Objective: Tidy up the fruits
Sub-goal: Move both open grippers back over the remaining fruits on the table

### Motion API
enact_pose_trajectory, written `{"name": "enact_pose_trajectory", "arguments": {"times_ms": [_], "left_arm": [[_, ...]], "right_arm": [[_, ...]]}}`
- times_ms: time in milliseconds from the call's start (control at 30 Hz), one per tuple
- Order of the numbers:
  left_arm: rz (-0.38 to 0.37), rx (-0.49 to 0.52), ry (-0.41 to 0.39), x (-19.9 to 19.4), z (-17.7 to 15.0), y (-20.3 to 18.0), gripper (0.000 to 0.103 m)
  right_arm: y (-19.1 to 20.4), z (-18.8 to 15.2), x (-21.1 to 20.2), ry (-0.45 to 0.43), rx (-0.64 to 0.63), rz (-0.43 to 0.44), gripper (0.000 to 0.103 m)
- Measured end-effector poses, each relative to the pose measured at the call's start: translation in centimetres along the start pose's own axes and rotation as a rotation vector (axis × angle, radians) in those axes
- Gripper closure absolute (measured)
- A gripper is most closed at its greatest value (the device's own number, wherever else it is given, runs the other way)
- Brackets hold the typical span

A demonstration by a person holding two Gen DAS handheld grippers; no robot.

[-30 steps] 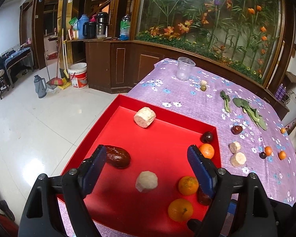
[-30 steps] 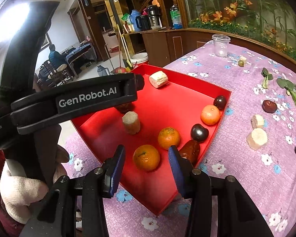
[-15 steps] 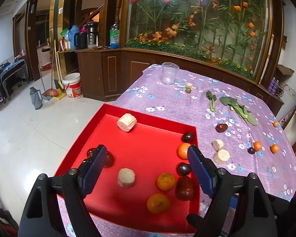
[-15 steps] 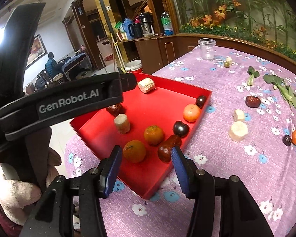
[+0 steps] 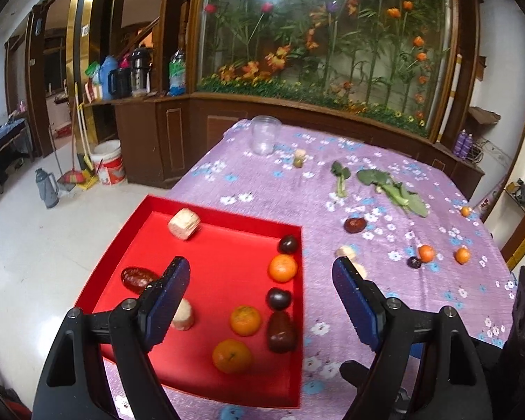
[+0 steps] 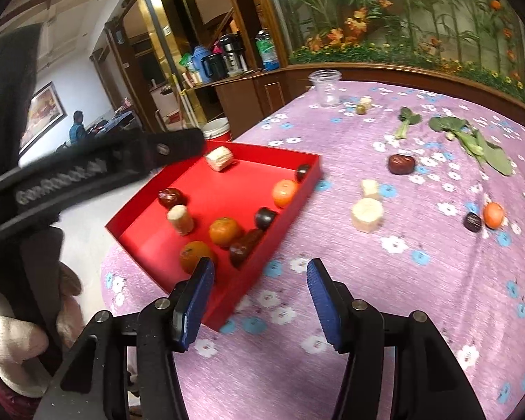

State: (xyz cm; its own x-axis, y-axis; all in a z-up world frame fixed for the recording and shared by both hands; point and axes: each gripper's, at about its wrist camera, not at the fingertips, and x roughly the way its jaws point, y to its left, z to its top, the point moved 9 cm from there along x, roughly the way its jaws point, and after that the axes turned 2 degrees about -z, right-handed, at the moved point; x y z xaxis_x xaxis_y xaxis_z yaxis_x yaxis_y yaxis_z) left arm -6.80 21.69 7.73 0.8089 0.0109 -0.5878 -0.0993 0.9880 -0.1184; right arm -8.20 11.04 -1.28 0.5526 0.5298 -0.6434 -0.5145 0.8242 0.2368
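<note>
Both grippers empty above the red tray, between picks

The right gripper (image 6: 260,301) has just been opening its jaws, and nothing lies between them; it hangs over the tray's near corner and the purple flowered tablecloth (image 6: 420,297), seemingly freed for another fetch. The left gripper (image 5: 260,302) stands wide and empty over the red tray (image 5: 206,378). The tray already gathers three oranges, dark plums, red dates and pale cut chunks. On the cloth, well apart, an orange (image 6: 492,214), a dark plum (image 6: 471,222), a red date (image 6: 401,164) and a pale chunk (image 6: 366,214) remain, likely next.
</note>
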Motion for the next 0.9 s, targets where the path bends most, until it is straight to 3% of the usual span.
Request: {"name": "enact_pose_trajectory", "arguments": {"times_ms": [400,467,533,900], "left_arm": [[-0.078,0.092,-0.029,-0.4,0.6,-5.4,0.019],[-0.125,0.083,-0.027,-0.3,0.9,-6.3,0.005],[-0.164,0.068,-0.025,-0.2,1.1,-6.9,0.004],[-0.198,0.079,0.094,4.2,-1.0,-9.6,0.004]], "right_arm": [[-6.1,-0.8,-2.3,-0.024,0.119,-0.064,0.042],[-7.0,-1.0,-2.5,-0.027,0.133,-0.076,0.042],[-8.1,-1.1,-2.9,-0.030,0.153,-0.088,0.042],[-13.8,-1.7,-3.8,-0.027,0.251,-0.154,0.042]]}}
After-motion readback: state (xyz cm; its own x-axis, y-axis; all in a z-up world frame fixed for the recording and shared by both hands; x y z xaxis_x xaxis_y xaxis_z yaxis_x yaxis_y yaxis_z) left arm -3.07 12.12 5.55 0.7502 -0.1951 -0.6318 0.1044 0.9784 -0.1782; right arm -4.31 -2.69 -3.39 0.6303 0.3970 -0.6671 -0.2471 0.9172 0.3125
